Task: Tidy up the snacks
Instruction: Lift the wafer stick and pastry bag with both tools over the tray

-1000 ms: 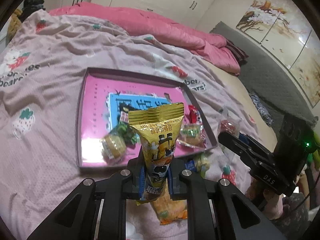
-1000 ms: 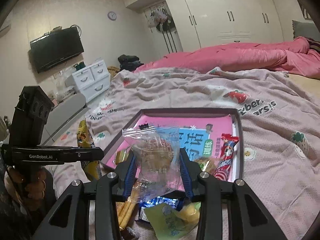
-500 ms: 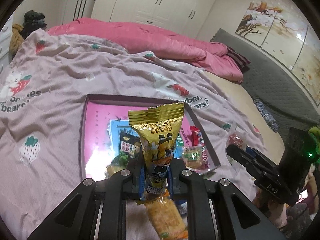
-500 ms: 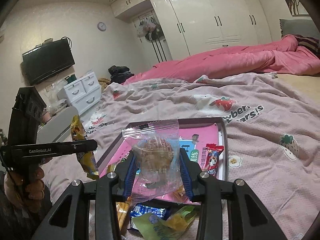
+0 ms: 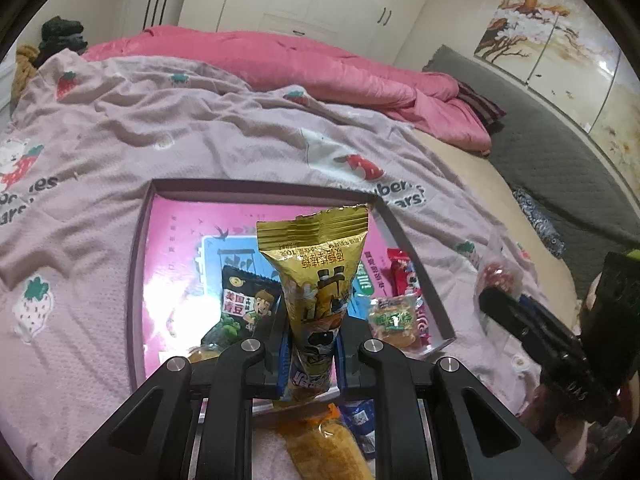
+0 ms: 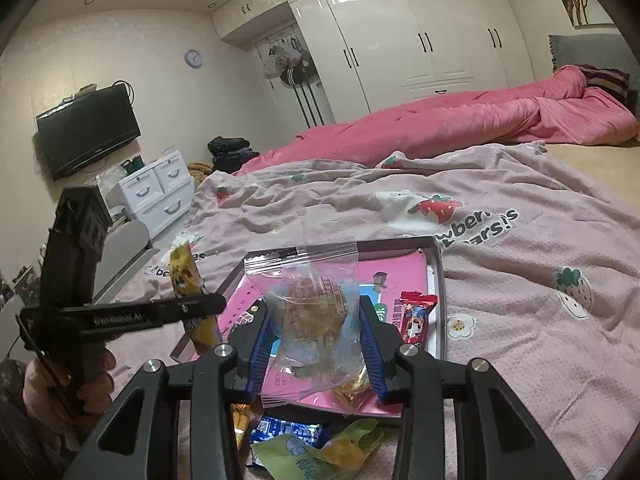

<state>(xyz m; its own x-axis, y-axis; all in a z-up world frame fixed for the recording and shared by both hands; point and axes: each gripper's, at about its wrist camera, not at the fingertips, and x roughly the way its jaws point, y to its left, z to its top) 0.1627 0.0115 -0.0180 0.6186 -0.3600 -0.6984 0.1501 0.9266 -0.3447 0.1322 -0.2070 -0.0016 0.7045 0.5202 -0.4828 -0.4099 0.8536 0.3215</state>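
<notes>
My left gripper [image 5: 311, 354] is shut on a gold snack packet [image 5: 316, 276] that stands upright above the near edge of the pink-bottomed tray [image 5: 172, 240]. The same packet [image 6: 188, 292] shows at the left of the right wrist view, clamped in the left gripper [image 6: 196, 310]. My right gripper [image 6: 316, 344] is shut on a clear bag holding a brown cake [image 6: 316, 312], over the tray's [image 6: 438, 304] near end. In the tray lie a dark green-pea packet [image 5: 244, 308], a red packet [image 5: 404, 276] and a small yellowish pastry [image 5: 394, 320].
Loose snacks lie on the pink strawberry bedspread [image 5: 200, 128] in front of the tray: an orange packet [image 5: 328, 444], a blue wrapper [image 6: 286, 430] and a green-yellow packet [image 6: 320, 456]. A pink quilt [image 6: 460, 128] is heaped at the far side. A hand [image 6: 92, 384] grips the left tool.
Both wrist views have pulled back and tilted up: the tray sits lower and nearer the fingers, with more room showing. The gold packet and the clear bag stay clamped.
</notes>
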